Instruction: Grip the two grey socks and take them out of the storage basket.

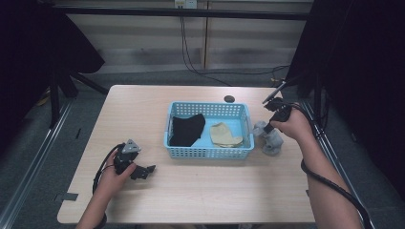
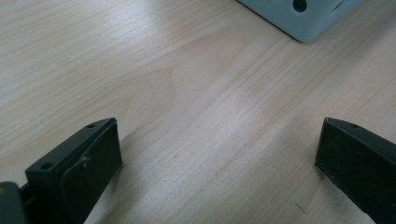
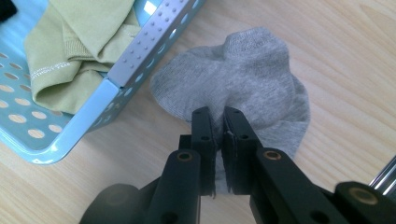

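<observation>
Pinching grey sock beside basket: right hand-held gripper, close up

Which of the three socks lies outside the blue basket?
The grey sock, on the table just right of the basket, pinched by the right tongs. The black sock and the beige sock lie inside the basket.

Soft overhead light falls evenly on my table, while the room around its far corners sinks into near black. The high view is a little grainy and soft. In my left gripper view the wood is pale and slightly washed out, the basket corner blurred. My right gripper view is sharper; the grey sock shows its knit, with perhaps faint glare on the basket rim.
</observation>
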`<act>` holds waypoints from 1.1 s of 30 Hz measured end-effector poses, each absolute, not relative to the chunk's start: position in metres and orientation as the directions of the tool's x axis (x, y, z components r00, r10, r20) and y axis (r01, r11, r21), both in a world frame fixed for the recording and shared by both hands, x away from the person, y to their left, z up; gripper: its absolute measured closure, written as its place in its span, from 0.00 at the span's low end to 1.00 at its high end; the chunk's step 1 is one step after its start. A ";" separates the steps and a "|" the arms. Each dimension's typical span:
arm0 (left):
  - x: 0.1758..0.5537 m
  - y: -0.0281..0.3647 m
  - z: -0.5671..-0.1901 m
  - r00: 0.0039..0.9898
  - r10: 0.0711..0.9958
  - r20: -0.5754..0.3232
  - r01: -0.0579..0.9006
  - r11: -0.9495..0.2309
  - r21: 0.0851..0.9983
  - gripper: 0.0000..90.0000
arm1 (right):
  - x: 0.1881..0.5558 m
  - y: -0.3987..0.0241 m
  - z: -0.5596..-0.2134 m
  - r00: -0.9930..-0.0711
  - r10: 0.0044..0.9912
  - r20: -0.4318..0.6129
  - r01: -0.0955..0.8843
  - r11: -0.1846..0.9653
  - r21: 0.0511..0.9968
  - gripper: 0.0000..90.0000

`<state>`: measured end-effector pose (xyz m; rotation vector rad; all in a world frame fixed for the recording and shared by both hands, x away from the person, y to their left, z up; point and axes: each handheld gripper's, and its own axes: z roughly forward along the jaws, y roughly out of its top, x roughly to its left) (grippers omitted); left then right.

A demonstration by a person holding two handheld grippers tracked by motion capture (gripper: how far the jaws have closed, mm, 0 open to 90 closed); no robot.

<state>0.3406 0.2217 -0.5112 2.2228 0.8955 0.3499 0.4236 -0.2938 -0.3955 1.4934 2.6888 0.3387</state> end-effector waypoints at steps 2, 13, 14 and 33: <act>0.341 0.222 -0.511 0.728 0.685 -0.002 0.494 -0.523 0.694 0.00 | 0.423 -0.293 -0.397 -0.537 0.841 0.061 0.831 0.515 0.210 0.93; 0.342 0.221 -0.511 0.730 0.683 -0.014 0.498 -0.518 0.696 0.00 | 0.422 -0.296 -0.404 -0.539 0.840 0.059 0.828 0.517 0.215 0.83; 0.342 0.221 -0.511 0.730 0.684 -0.014 0.498 -0.517 0.696 0.00 | 0.422 -0.297 -0.403 -0.539 0.840 0.061 0.828 0.515 0.220 0.79; 0.341 0.221 -0.511 0.730 0.684 -0.014 0.498 -0.518 0.696 0.00 | 0.412 -0.300 -0.393 -0.525 0.849 0.060 0.834 0.499 0.235 0.31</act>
